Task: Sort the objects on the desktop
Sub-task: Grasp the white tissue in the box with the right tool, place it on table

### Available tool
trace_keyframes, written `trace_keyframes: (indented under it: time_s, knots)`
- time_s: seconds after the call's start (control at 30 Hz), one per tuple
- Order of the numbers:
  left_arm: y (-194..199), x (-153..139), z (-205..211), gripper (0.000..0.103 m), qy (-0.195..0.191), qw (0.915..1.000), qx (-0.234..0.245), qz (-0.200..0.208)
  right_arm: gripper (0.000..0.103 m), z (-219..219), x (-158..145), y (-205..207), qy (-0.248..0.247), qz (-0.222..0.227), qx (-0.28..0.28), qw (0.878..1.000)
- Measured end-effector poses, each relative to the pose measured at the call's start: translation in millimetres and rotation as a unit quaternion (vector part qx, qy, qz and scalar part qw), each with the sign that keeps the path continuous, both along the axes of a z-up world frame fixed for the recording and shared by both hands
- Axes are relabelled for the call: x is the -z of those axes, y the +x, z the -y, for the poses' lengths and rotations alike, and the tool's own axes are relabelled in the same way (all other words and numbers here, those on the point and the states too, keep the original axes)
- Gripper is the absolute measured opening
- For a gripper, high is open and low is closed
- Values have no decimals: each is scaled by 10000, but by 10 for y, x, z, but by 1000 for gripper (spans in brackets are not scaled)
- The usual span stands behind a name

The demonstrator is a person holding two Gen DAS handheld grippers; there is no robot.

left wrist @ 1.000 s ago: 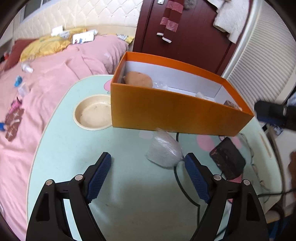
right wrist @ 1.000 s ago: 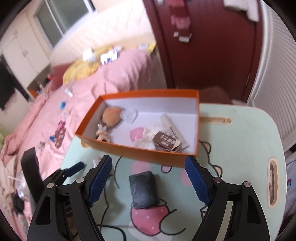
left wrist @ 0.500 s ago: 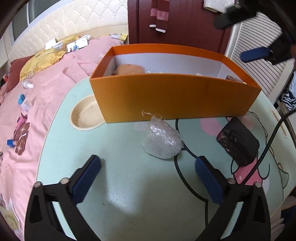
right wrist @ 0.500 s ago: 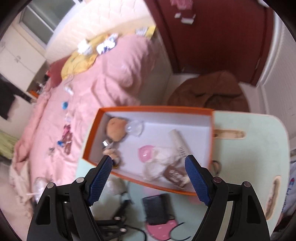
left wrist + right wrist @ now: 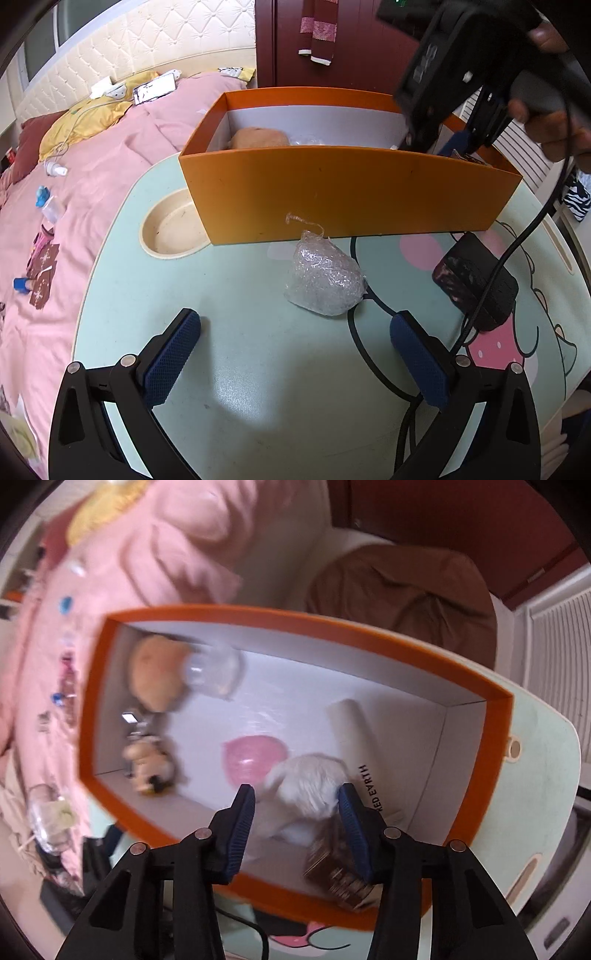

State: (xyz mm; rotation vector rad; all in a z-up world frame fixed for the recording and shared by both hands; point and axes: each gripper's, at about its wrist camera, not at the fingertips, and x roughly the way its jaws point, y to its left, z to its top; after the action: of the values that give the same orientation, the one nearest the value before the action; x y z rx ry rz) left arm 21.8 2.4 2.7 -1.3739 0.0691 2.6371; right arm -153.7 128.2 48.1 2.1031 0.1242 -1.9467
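An orange box stands on the mint table. A crumpled clear plastic bag and a black pouch lie in front of it. My left gripper is open and empty, just short of the bag. My right gripper is open over the box, its fingers either side of a white fluffy thing. It also shows in the left wrist view above the box's right end. Inside lie a brown plush, a pink ball, a white tube and a brown packet.
A cream bowl sits left of the box. A black cable runs across the pouch. A bed with pink bedding borders the table's left. A dark red wardrobe and a brown cushion stand behind.
My right gripper has moved from above the black pouch to over the box and dropped low into it, its fingers closer together. My left gripper has drawn back a little and opened wider.
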Motion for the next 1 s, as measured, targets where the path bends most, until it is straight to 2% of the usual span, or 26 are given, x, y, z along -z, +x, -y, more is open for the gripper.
trace_keyframes:
  time_s: [0.13, 0.17, 0.2, 0.27, 0.33, 0.47, 0.67, 0.8, 0.87, 1.0]
  knots:
    - [0, 0, 7, 103, 1, 10000, 4, 0, 40, 28, 124, -25, 345, 38, -183, 9992]
    - [-1, 3, 12, 103, 3, 10000, 4, -3, 34, 48, 127, -19, 415, 13, -279, 9988]
    - [-1, 5, 16, 103, 4, 10000, 2, -6, 28, 42, 120, -7, 358, -9, -286, 9989]
    - [-1, 8, 20, 103, 5, 10000, -2, -9, 27, 30, 106, 16, 245, -53, -300, 9992]
    - [-1, 11, 15, 103, 4, 10000, -4, -10, 27, 8, 22, 49, 78, -259, -292, 9992]
    - [-8, 14, 9, 103, 4, 10000, 0, -10, 27, -57, -350, 263, -446, -1059, -304, 9929]
    - [-2, 12, -3, 103, -3, 10000, -4, -11, 27, -343, -935, 821, -1485, -2100, -123, 9663]
    - [3, 9, -5, 103, -4, 10000, -6, -8, 27, -589, -1054, 1186, -1951, -2402, 183, 9507]
    - [-7, 9, -2, 103, -2, 10000, -23, -4, 28, -724, -1022, 1413, -2110, -2458, 339, 9454]
    - [-16, -1, 8, 103, 14, 10000, -40, 13, 30, -887, -813, 1628, -2070, -2473, 415, 9456]
